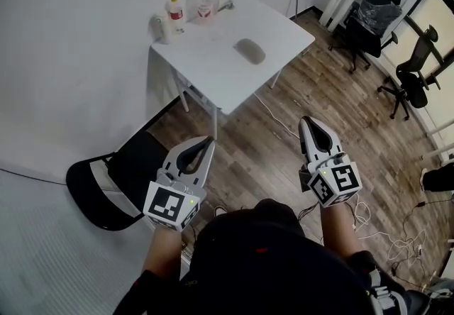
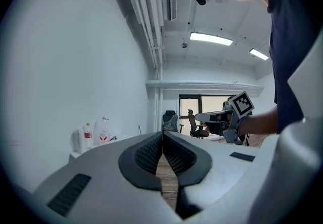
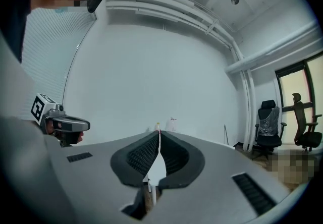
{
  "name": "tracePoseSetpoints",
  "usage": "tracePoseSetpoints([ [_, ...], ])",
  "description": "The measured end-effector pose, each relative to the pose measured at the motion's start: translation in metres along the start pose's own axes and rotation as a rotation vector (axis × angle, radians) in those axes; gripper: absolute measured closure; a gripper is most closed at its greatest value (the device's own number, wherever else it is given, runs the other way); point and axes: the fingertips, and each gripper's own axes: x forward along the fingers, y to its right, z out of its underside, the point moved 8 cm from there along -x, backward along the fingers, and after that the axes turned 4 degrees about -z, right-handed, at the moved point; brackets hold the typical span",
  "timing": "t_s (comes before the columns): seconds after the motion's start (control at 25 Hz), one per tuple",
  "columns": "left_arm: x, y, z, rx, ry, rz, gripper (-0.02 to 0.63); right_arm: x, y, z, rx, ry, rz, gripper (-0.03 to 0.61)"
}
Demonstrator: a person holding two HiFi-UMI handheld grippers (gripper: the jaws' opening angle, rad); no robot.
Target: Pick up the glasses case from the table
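The glasses case (image 1: 250,51), a grey oval, lies near the middle of the white table (image 1: 213,72), far ahead of both grippers. My left gripper (image 1: 211,140) is held over the floor short of the table's near corner, jaws shut and empty. The right gripper (image 1: 306,122) hovers over the wooden floor to the right, also shut with nothing in it. In the left gripper view the left gripper (image 2: 163,133) has its dark pads meeting at the tip. In the right gripper view the right gripper (image 3: 159,132) likewise has its pads together. The case is hidden in both gripper views.
Bottles (image 1: 174,14) and a clear bag (image 1: 203,1) stand at the table's back left corner. A black chair (image 1: 106,186) sits left of the table by the wall. Office chairs (image 1: 369,19) stand at the far right. Cables (image 1: 383,235) lie on the floor.
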Motion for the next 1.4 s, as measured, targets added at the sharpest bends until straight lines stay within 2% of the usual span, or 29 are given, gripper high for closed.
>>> tracePoseSetpoints([
  [0.16,0.002,-0.015,0.004,-0.017,0.003,0.015,0.591,0.008,-0.010,0.006,-0.009,-0.019,-0.003,0.557],
  [0.4,0.014,-0.033,0.006,-0.037,-0.004,0.038,0.591,0.040,-0.005,0.011,0.067,-0.021,-0.006,0.557],
  [0.6,0.042,-0.035,0.011,-0.021,-0.014,0.021,0.591,0.060,0.011,0.013,0.037,-0.011,-0.042,0.557],
  [0.92,0.110,-0.060,-0.007,-0.020,0.004,-0.027,0.591,0.108,0.080,0.007,0.056,0.018,-0.075,0.557],
  [1.4,0.226,-0.072,-0.016,-0.053,-0.031,-0.121,0.591,0.188,0.201,0.013,0.061,-0.002,-0.142,0.555],
])
